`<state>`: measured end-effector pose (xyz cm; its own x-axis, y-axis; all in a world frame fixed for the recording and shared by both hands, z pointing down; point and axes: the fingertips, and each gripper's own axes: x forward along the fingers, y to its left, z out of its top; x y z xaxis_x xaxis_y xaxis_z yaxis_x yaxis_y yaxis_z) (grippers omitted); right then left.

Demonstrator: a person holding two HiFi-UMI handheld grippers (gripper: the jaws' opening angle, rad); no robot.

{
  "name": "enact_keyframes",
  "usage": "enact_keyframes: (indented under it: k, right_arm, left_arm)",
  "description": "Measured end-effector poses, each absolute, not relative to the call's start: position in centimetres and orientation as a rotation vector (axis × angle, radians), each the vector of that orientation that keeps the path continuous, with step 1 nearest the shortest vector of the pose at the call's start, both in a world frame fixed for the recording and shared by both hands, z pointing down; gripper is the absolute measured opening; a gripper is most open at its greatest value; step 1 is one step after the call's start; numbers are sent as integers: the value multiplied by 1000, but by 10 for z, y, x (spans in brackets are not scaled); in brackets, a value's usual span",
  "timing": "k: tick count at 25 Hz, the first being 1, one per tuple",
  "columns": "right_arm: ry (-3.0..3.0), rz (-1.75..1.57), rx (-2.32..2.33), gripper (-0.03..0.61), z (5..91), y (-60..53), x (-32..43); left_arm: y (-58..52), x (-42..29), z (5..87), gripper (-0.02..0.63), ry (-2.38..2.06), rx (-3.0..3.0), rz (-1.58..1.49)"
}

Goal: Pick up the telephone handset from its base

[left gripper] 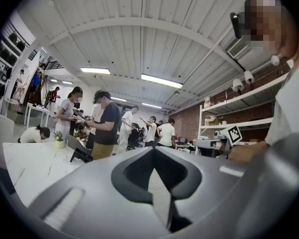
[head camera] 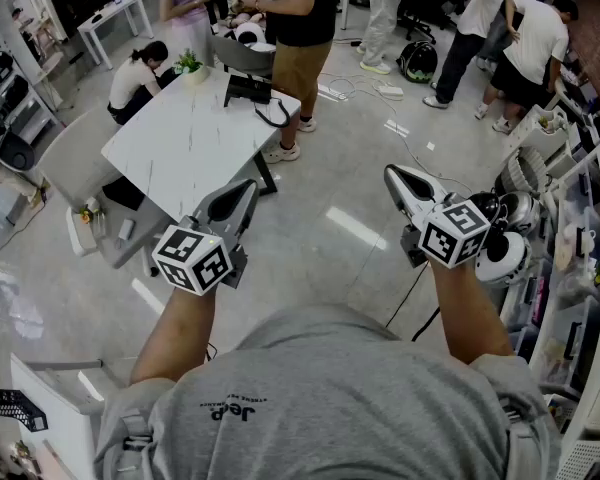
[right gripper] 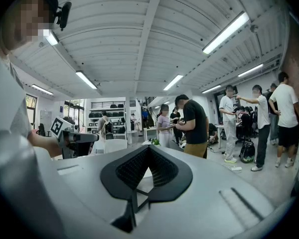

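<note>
The approach is the step in hand, and it looks barely begun: the phone (head camera: 248, 90) sits at the far edge of the white table (head camera: 175, 148), well apart from both grippers; its cord (head camera: 277, 116) loops over the table edge beside it; at this size the handset cannot be told from the base. Nothing is lifted, so I judge that the whole task lies ahead.

The next move probably calls for walking up to the table, opening one pair of jaws, and setting them across the middle of the handset; the left gripper (head camera: 248, 186) points more nearly at the table, so it seems the likelier one. A person in a black shirt (head camera: 302, 23) stands just beside the phone's corner (a crowded spot to reach into), so the approach may need care; the cord will likely drag on the handset once it rises.

Both forearms reach forward from the body with the elbows bent; both grippers are held level, side by side and apart, over bare floor. The left gripper's jaws meet at the tips with nothing between them; its own view shows the phone as a dark wedge on the table top, near a small plant (left gripper: 60, 141). The right gripper (head camera: 390, 172) is closed tip to tip and empty too; it points out over the floor, to the right of the table.
</note>
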<state>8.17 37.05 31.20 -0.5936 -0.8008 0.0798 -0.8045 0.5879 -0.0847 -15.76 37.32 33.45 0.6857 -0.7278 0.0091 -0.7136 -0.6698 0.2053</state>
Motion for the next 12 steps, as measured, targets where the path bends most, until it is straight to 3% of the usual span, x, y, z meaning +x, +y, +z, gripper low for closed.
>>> enact_keyframes:
  k: [12]
  right_arm:
    - [-2754, 160, 1405, 3, 315, 363, 90]
  left_arm:
    - [364, -149, 333, 60, -1159, 2711, -118]
